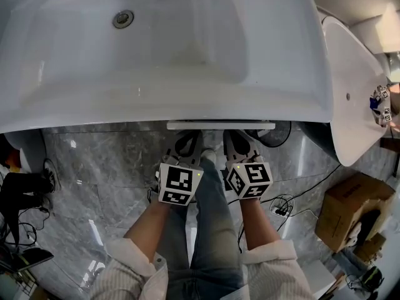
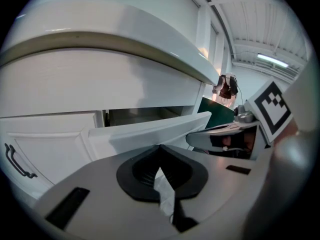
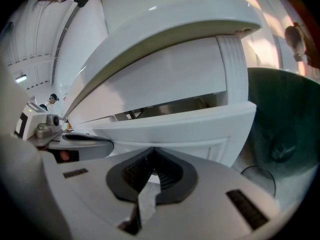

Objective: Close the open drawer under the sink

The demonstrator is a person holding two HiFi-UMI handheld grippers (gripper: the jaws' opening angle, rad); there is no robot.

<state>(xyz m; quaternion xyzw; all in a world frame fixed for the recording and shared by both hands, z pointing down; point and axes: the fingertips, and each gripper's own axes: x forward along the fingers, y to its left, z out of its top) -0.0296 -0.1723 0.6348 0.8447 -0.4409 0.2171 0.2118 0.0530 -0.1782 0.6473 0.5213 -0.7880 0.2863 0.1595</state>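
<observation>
From above, a white sink (image 1: 187,99) fills the head view, and the top edge of the open drawer (image 1: 220,125) pokes out under its front rim. Both grippers sit side by side just before that edge: left gripper (image 1: 187,144), right gripper (image 1: 239,144). In the left gripper view the drawer front (image 2: 150,131) stands slightly out from the cabinet with a dark gap above it; my left gripper (image 2: 159,148) is shut and empty, close to the front. The right gripper view has the drawer front (image 3: 190,126) right ahead of the shut, empty right gripper (image 3: 152,152).
A white toilet (image 1: 350,92) stands to the right of the sink, and a dark green bin (image 3: 285,129) stands beside the cabinet. A cardboard box (image 1: 350,208) and cables (image 1: 281,205) lie on the grey marble floor. A cabinet door with a dark handle (image 2: 17,161) is left of the drawer.
</observation>
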